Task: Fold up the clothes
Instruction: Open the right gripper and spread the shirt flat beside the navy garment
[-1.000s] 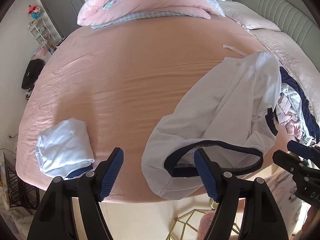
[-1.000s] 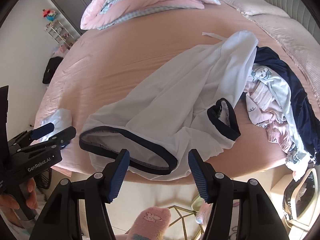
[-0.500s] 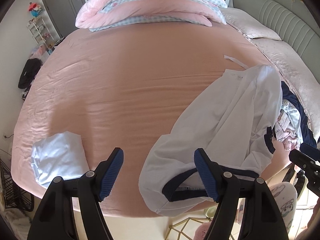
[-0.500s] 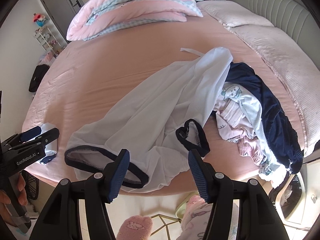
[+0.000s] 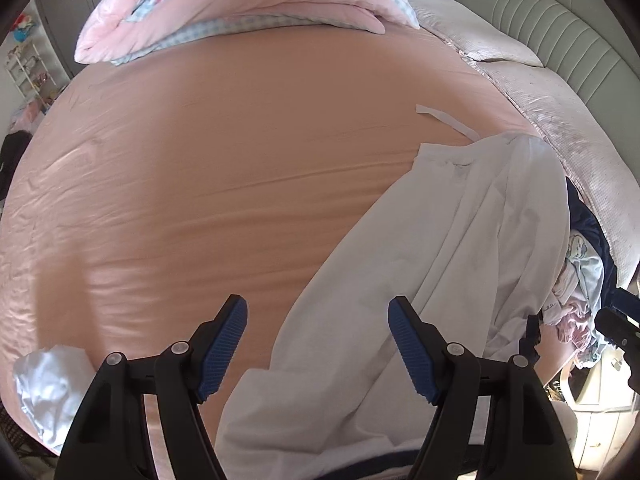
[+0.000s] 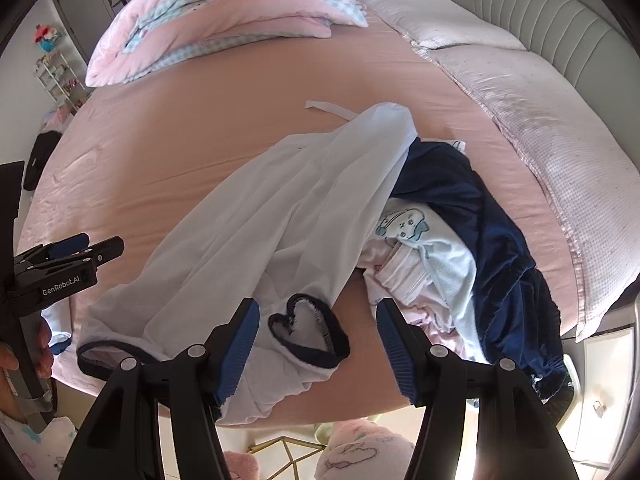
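Pink sheet point(image 5: 208, 168) covers the bed, smooth in the middle and creased toward its left edge; at the near left corner lies a small folded pale-blue garment point(image 5: 48, 384), by itself; the left gripper point(image 5: 318, 340) hangs above the near edge with its blue pads point(image 5: 222, 348) spread apart and nothing pinched between them, the sheet under the left pad and white cloth under the right one; the white shirt point(image 5: 440, 264) with dark-blue trim stretches slantwise from the near edge up toward the middle right of the bed, unfolded and rumpled, a loose white strip point(image 5: 444, 120) lying just past its far end; in the right wrist view the right gripper point(image 6: 318, 344) is over the shirt's near end, jaws apart and empty, a dark-rimmed sleeve opening point(image 6: 308, 332) lying between the pads without touching them; to the right of the shirt, and touching it, sits a heap of unfolded clothes point(image 6: 460, 240), navy, pale blue and pink; a pink quilt point(image 6: 224, 20) is piled at the far side, pillows point(image 6: 520, 120) along the right by the padded headboard point(image 6: 540, 12).
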